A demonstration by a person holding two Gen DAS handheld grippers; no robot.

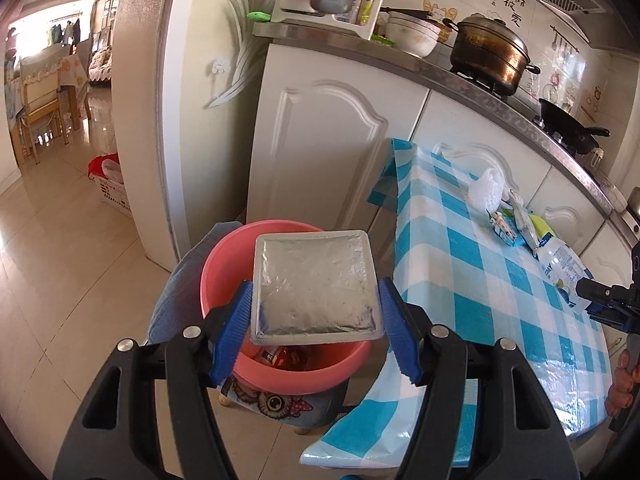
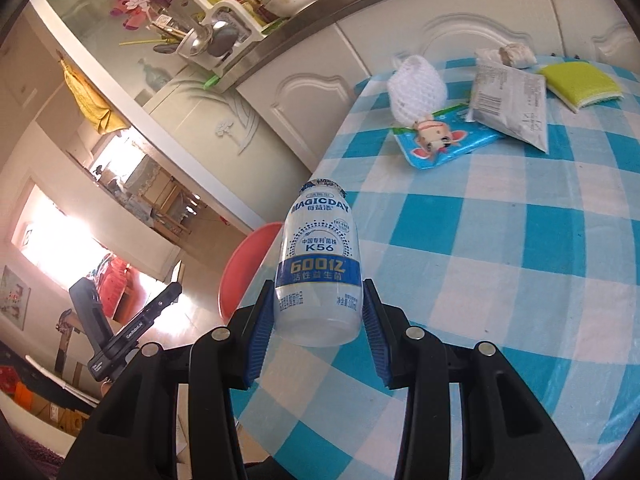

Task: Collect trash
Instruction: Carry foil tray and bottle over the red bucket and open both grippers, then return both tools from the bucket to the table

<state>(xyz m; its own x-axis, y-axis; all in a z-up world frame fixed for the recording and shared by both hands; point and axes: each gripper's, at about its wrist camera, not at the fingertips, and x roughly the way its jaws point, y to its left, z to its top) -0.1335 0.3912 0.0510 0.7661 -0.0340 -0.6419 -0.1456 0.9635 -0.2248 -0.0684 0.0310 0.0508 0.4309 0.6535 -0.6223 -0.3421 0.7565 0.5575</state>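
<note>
Left wrist view: we note the pink basin (image 1: 224, 276) directly under the foil pouch (image 1: 316, 284), which the left gripper (image 1: 316, 312) clamps flat, twelve o'clock from its jaws. Right gripper (image 2: 318, 320) grips the bottle (image 2: 318, 264), basin at nine o'clock.

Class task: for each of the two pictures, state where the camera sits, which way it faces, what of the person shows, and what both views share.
Left wrist: on the left tool, facing down at the foil-lidded tray it holds over the pink basin; fingers show at right.
Right wrist: on the right tool, facing across the checked tablecloth, holding a yogurt-drink bottle.
Shared: basin, tablecloth, bottle, white foam net.
</note>
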